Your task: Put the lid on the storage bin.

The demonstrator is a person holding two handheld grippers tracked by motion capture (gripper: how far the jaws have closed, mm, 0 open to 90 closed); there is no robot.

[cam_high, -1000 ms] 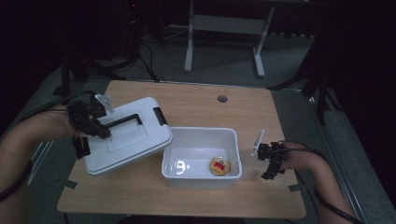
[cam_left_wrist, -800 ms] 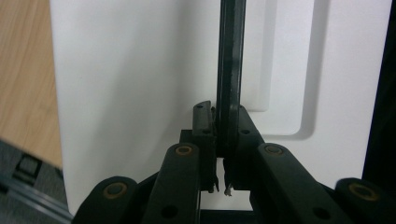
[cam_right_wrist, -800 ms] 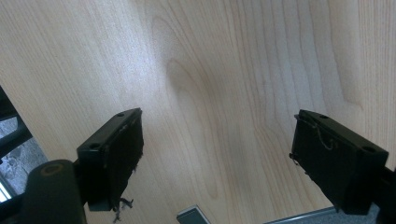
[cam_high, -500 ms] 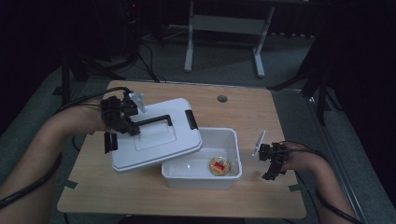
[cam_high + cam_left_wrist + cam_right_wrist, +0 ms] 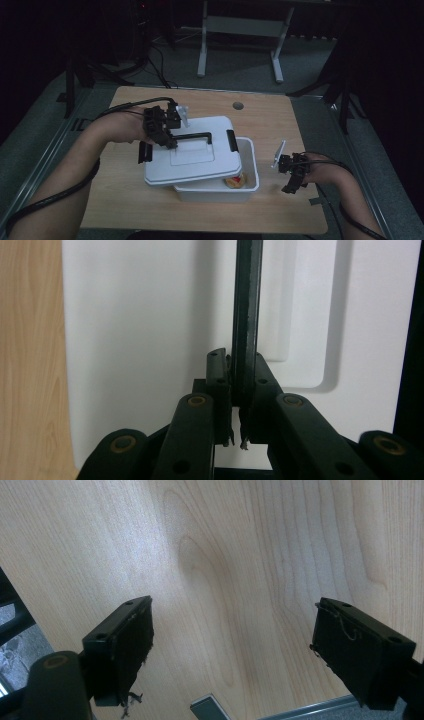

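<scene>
Clearly, the left gripper [image 5: 239,400] pinches the lid's black handle [image 5: 247,315]; the right gripper [image 5: 232,650] jaws gape wide above the table [image 5: 225,555].

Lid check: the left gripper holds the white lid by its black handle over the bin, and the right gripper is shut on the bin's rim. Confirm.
Wrong about the right gripper: the right gripper view shows its jaws open over bare table, apart from the bin. The left gripper does hold the lid by its handle.

White plastic lid [image 5: 192,157] with black handle [image 5: 192,136] and black side latches, held tilted over my white rectangular bin [image 5: 248,182]. It covers most of the bin's left portion; the bin's right end stays uncovered. A small yellow-and-red item [image 5: 235,181] lies inside the bin, just beneath the lid's near-right corner.
</scene>
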